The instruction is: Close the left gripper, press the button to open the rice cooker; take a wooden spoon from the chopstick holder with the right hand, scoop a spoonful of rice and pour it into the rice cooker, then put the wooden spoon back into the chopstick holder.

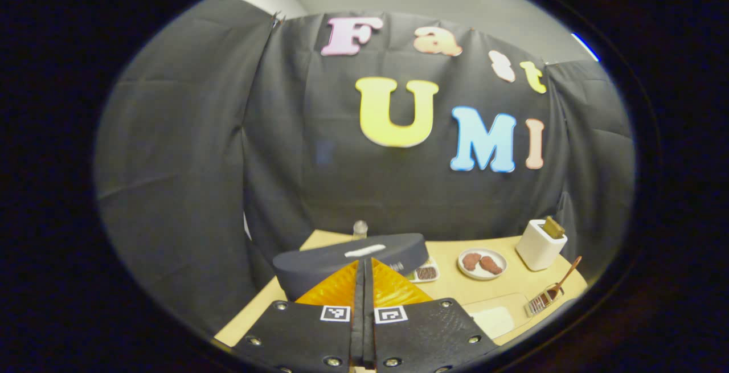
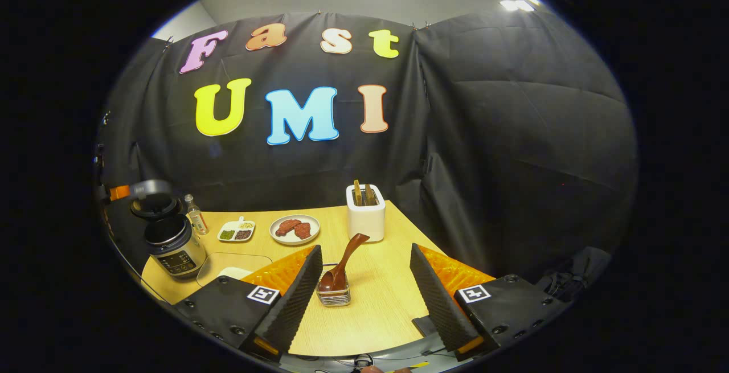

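Rice cooker (image 2: 171, 236) lid already up, at the table's (image 2: 376, 299) left end. Your left tool (image 1: 364, 282) is clenched; right tool (image 2: 364, 287) is spread, empty, facing the wooden spoon (image 2: 343, 263) in the chopstick holder (image 2: 334, 293). Next: advance, clamp the handle.

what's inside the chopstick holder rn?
The wooden spoon stands bowl-down in the chopstick holder, handle leaning up and right. The open right claw frames it. Anything else inside is too small to tell.

No readable text or numbers — just square coded markers (image 2: 262, 294) on the tongs' bodies, nothing legible.
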Motion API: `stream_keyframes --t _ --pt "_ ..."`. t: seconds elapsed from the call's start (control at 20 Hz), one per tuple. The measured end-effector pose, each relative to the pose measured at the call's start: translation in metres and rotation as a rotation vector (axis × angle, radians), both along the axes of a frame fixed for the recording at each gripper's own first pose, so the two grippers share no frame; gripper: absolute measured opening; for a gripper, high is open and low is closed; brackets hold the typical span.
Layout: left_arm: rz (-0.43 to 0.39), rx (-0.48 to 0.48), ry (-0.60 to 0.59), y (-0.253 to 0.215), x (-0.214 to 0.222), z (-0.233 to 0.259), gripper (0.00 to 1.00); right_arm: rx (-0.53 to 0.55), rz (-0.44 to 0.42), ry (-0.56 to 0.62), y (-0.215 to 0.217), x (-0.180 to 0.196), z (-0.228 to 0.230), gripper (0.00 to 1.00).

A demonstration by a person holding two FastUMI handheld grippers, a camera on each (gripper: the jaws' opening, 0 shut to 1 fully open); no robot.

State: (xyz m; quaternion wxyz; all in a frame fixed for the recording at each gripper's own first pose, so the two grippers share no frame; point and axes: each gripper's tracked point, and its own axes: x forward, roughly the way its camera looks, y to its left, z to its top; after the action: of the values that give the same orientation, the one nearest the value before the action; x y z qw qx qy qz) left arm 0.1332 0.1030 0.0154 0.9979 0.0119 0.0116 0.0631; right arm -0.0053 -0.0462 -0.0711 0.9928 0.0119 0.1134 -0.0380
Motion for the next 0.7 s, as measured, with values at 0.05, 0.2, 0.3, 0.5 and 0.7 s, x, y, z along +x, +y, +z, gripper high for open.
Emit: stream_keyframes --t 0.05,0.2,0.3,0.5,0.7 --pt "-0.002 0.027 -0.032 -0.001 -0.015 0.009 0.0 0.004 -0.003 -0.004 0.0 -0.001 0.001 0.98" --pt "-0.025 0.101 -0.084 -0.013 -0.05 0.027 0.03 0.01 -0.008 -0.007 0.002 0.003 0.004 0.98" --pt "-0.046 0.117 -0.062 -0.025 -0.067 0.022 0.06 0.014 -0.001 0.002 0.005 0.011 0.005 0.93" --pt "-0.02 0.084 0.015 -0.031 -0.09 0.006 0.59 0.044 0.016 0.031 0.01 0.038 0.002 0.98" --pt "0.053 0.102 0.032 -0.016 -0.097 0.004 0.86 0.087 0.041 0.103 0.012 0.069 -0.018 0.98"
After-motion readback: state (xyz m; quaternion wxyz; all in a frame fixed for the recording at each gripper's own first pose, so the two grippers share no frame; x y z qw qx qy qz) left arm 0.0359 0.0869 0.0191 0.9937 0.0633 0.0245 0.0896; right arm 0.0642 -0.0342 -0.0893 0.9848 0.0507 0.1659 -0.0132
